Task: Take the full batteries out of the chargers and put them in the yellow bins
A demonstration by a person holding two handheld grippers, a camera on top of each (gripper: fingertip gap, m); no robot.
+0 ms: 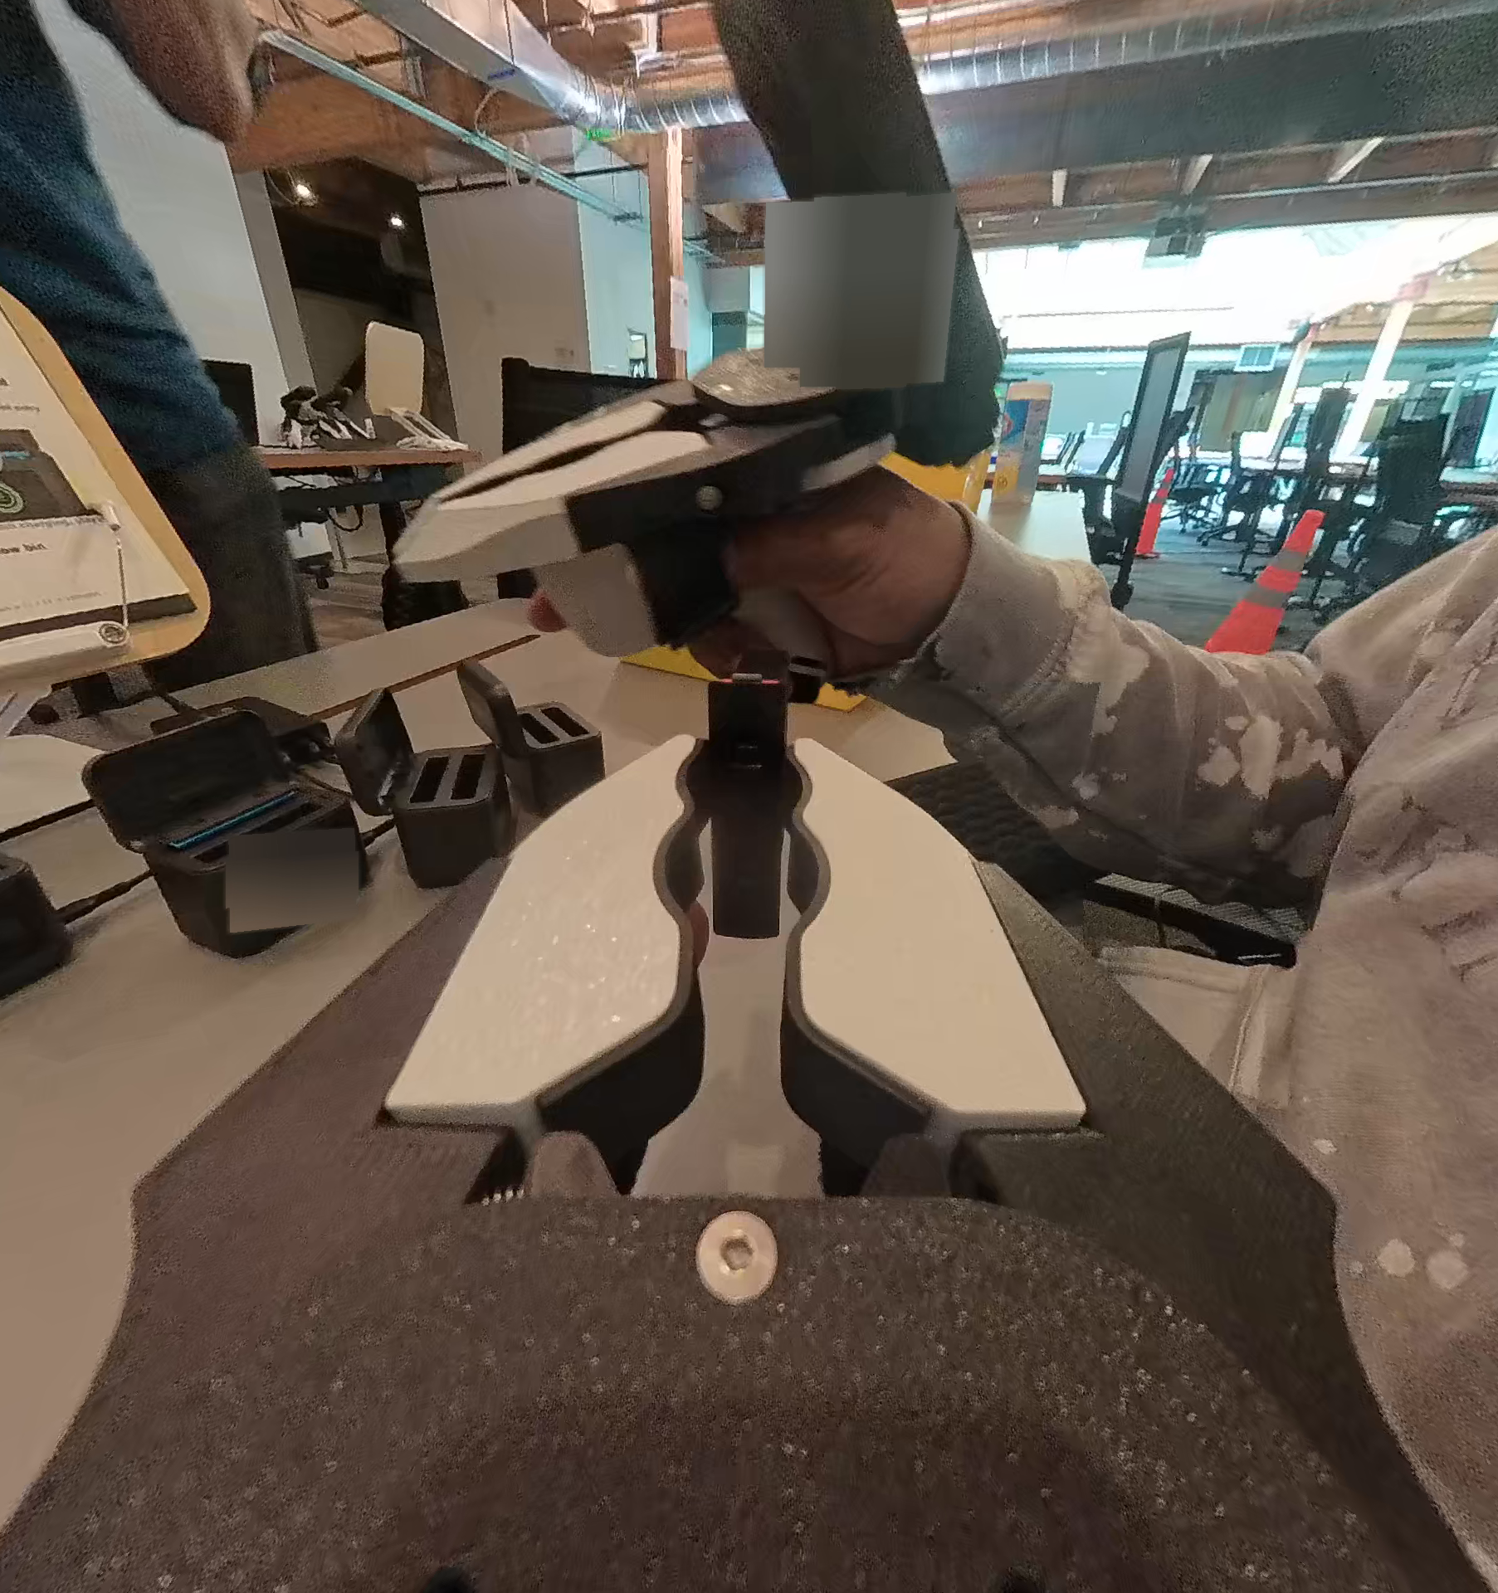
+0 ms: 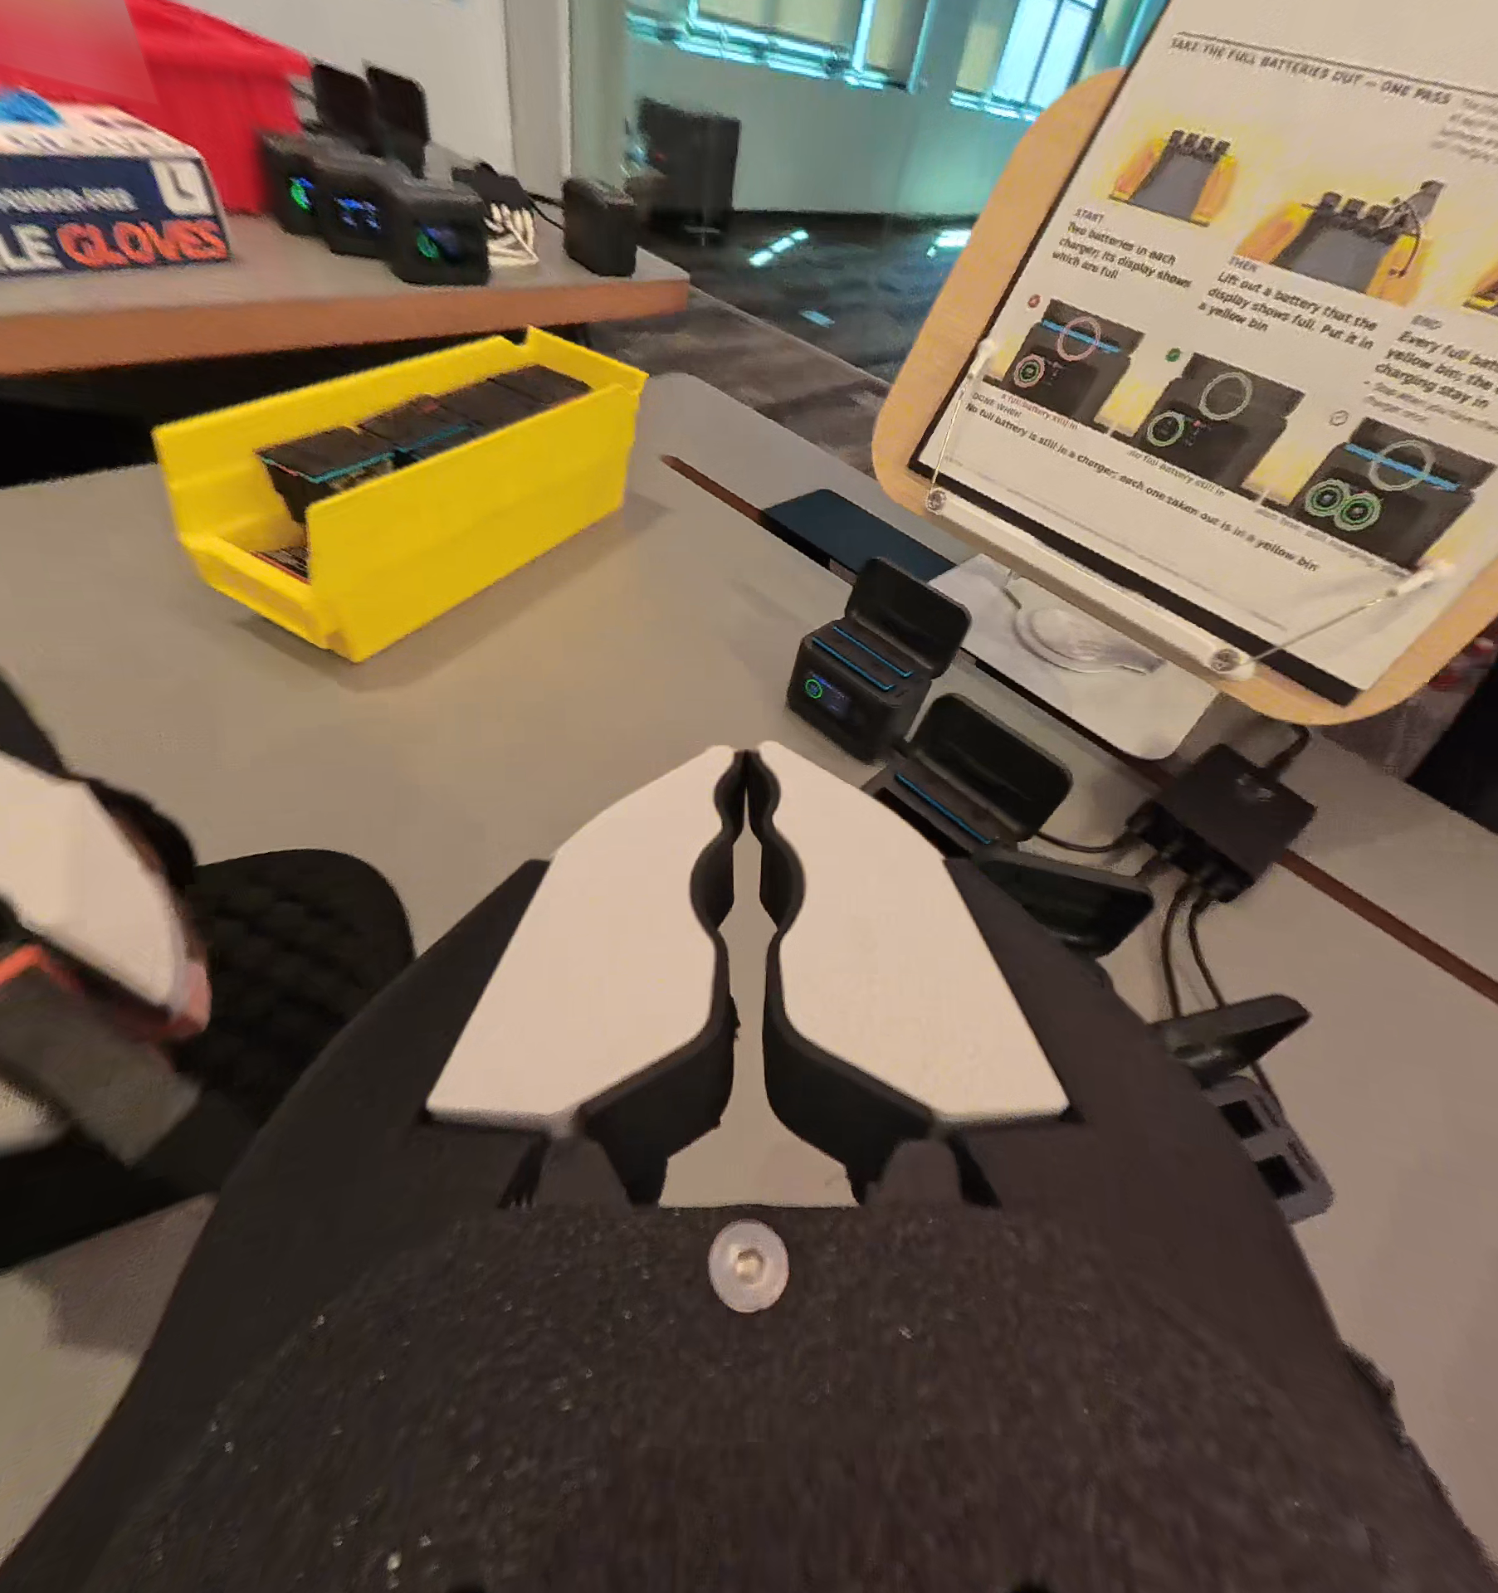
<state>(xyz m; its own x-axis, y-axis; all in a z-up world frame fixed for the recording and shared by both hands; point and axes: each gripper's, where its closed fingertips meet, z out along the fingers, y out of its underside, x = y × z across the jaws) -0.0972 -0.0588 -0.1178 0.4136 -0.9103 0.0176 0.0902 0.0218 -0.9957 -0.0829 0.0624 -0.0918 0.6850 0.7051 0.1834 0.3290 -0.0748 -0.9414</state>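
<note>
Right wrist view: tabletop (image 2: 555, 733) carried the yellow bin (image 2: 400, 552) toward its far left edge, holding several batteries. Open charger (image 2: 874, 681) sat near the far right edge. Right gripper (image 2: 745, 763) had fingers together, empty. Left gripper (image 1: 745, 776) was clamped on a battery (image 1: 747, 810), held above the tabletop.

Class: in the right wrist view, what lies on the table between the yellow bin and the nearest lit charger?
Right wrist view: only bare grey table separates yellow bin from charger.

L wrist cam low over table (image 1: 55, 1121), facing R gripper (image 1: 504, 509), both share chargers (image 2: 866, 681)
</note>
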